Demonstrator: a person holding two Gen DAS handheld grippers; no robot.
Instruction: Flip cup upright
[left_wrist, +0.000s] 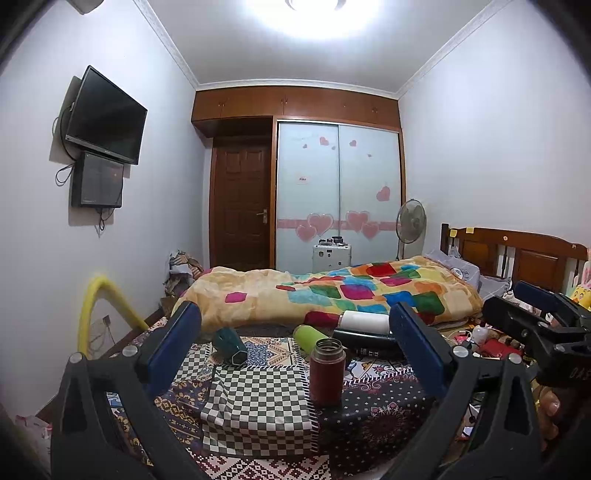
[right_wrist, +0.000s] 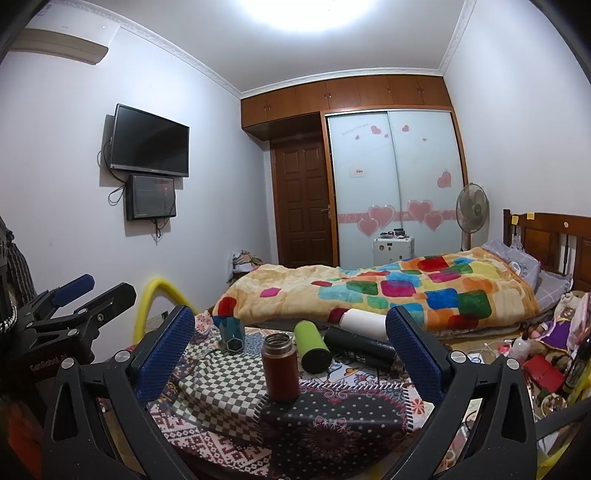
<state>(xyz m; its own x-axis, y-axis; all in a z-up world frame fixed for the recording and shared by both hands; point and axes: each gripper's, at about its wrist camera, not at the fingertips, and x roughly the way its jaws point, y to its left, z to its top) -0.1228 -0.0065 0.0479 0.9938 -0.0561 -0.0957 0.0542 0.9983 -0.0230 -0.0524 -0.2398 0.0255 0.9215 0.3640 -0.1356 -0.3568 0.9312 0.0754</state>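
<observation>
Maroon cup (left_wrist: 327, 370) upright mid-frame; both jaws wide, empty; air conditioner (right_wrist: 61, 41) upper left, right wrist view only.

The left tongs (left_wrist: 291, 325) stand wide apart with nothing between their blue pads. Between them, a dark red cup (left_wrist: 327, 371) stands upright, mouth open, on a patterned cloth (left_wrist: 255, 402). Just behind the cup lie a green bottle (left_wrist: 308, 334), a black bottle (left_wrist: 364, 341) and a white roll (left_wrist: 364, 320); a teal cup (left_wrist: 231, 346) lies to the left.
</observation>
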